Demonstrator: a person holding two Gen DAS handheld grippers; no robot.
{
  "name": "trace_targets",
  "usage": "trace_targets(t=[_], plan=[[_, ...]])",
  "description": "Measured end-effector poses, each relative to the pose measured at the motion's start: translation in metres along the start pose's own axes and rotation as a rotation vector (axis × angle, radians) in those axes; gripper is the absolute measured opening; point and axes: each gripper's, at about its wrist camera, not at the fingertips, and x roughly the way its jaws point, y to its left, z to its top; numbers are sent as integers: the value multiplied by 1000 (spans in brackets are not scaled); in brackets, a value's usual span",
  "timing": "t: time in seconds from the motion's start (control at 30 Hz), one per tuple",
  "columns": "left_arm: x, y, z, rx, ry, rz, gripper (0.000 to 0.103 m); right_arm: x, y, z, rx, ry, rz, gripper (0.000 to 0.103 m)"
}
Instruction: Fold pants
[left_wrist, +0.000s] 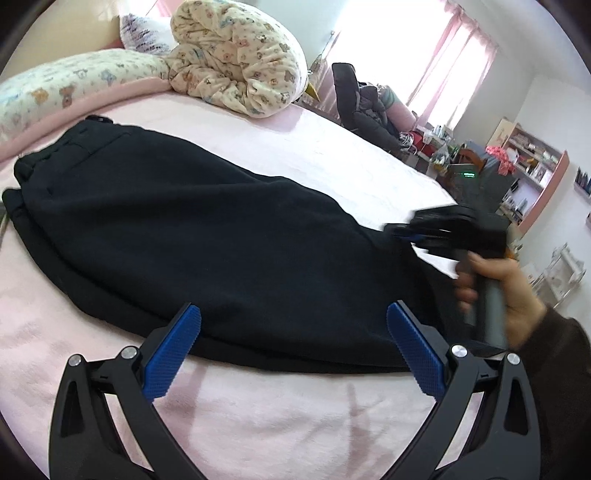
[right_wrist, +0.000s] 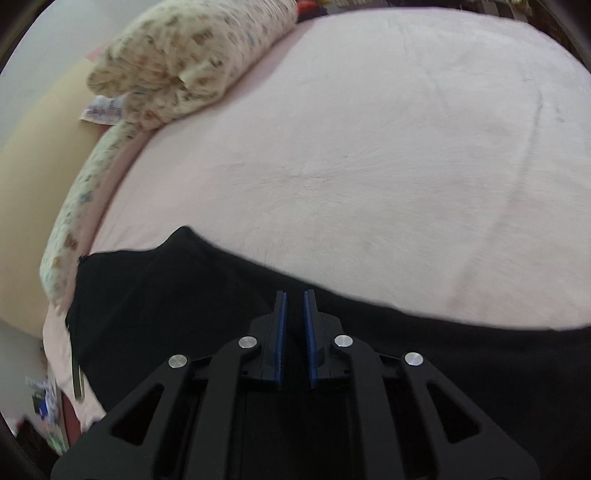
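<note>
Black pants (left_wrist: 207, 236) lie lengthwise across the pink bed (left_wrist: 258, 417), waistband at the far left and legs running right. My left gripper (left_wrist: 293, 309) hovers at their near edge, blue pads (left_wrist: 173, 354) spread wide with nothing between them. A hand (left_wrist: 495, 291) holds my right gripper (left_wrist: 399, 230), blurred, over the leg end at the right. In the right wrist view the right gripper (right_wrist: 295, 294) points down over the pants (right_wrist: 177, 314); its pads (right_wrist: 282, 325) stand a narrow slit apart with only dark cloth behind the gap, and no fold is visibly pinched.
A rolled bear-print duvet (left_wrist: 236, 62) and a long matching pillow (left_wrist: 66, 88) lie along the head of the bed. Beyond the bed's far right edge stand a chair piled with dark clothes (left_wrist: 365, 107) and pink shelves (left_wrist: 532, 162). Bare pink sheet (right_wrist: 369, 155) stretches beyond the pants.
</note>
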Motion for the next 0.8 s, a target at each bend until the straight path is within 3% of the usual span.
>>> trace_targets(t=[0.03,0.1,0.17,0.2,0.27,0.3,0.33,0.37,0.4,0.43,0.57,0.63,0.67,0.8], plan=[[1,-4,-1,18,-1,4,101,-8,-5,-4,1,-13,2,37],[3,-11,-3,50,0,6,101,-21,-20,-16,27,-39,-32,49],[6,-23,-7,106,1,16,101,-15,-41,-21,46,11,-101,48],[8,-31,-10,149,4,23,101,-14,-53,-25,81,42,-120,43],[10,-42,-14,206,10,26,101,-29,-64,-28,129,12,-105,44],[10,-47,-17,233,12,26,101,-42,-67,-32,131,-29,-95,49],[11,-52,-20,265,8,25,101,-47,-71,-36,130,-50,-108,61],[12,-56,-22,290,5,24,101,-47,-80,-40,144,-33,-166,61],[13,-60,-24,311,6,21,101,-43,-94,-45,170,18,-193,49],[15,-63,-27,331,14,18,101,-49,-101,-49,189,10,-173,48],[20,-69,-35,366,40,7,101,-114,-126,-70,289,-152,-161,54],[23,-70,-37,378,48,18,101,-154,-143,-87,353,-255,-196,64],[24,-70,-37,380,51,22,101,-172,-154,-96,388,-304,-209,65],[23,-67,-38,358,61,22,101,-239,-217,-152,654,-520,-258,66]])
